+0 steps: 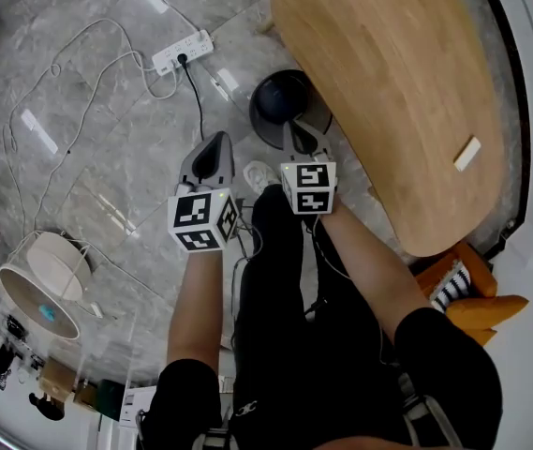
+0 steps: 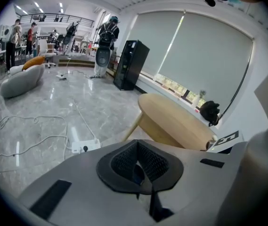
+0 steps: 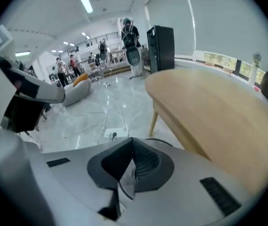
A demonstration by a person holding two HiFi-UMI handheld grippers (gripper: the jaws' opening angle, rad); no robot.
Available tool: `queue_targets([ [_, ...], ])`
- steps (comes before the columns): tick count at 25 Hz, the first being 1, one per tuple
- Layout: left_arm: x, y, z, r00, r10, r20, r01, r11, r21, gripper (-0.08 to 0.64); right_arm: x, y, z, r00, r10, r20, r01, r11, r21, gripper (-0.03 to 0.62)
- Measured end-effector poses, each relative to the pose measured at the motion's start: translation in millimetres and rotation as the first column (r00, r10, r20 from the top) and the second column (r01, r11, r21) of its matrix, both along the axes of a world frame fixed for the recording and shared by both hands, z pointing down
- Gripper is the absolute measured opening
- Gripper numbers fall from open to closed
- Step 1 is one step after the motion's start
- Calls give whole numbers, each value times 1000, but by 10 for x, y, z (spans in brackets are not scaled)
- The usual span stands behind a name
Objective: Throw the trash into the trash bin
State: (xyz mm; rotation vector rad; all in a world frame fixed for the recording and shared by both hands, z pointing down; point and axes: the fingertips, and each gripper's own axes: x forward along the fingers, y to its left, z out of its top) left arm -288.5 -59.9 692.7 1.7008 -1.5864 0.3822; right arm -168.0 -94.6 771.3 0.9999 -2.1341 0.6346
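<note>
A round black trash bin [image 1: 280,106] stands on the marble floor by the leg of the wooden table [image 1: 388,82]. My right gripper [image 1: 301,134] hangs over the bin's near rim. In the right gripper view its jaws [image 3: 131,171] are shut; only a thin pale sliver shows at the seam, and I cannot tell what it is. My left gripper [image 1: 214,146] hovers over bare floor to the left of the bin, jaws [image 2: 138,173] shut with nothing held. A small pale block [image 1: 467,153] lies on the table's right side. The inside of the bin is too dark to read.
A white power strip [image 1: 182,52] with trailing cables lies on the floor beyond the grippers. Round white lamp-like objects [image 1: 41,284] sit at the left. An orange object [image 1: 477,307] lies under the table's near end. A white shoe tip [image 1: 259,174] shows between the grippers.
</note>
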Motion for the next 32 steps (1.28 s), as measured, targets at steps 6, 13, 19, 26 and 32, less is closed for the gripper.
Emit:
queue_targets([
  [6,84,-232,-784,999,27,25,-30,992,125,12,-79,-349,-1433,980,30,198,-76,971,226,12],
  [13,336,-487,-1810,998,18,61,-33,969,243,12,289,-667,-2929,935,94,342,-223,905,361,12],
  [19,1012,-789,-2594,991,113,70,-130,935,331,12,1133,-820,-3720,910,190,369,-347,835,427,12],
  [26,2075,-977,-2945,969,233,81,-246,902,354,12,2491,-765,-4038,860,365,357,-500,742,447,12],
  [32,3103,-1006,-2745,934,348,78,-354,875,330,14,3535,-686,-3813,817,482,317,-577,685,445,14],
])
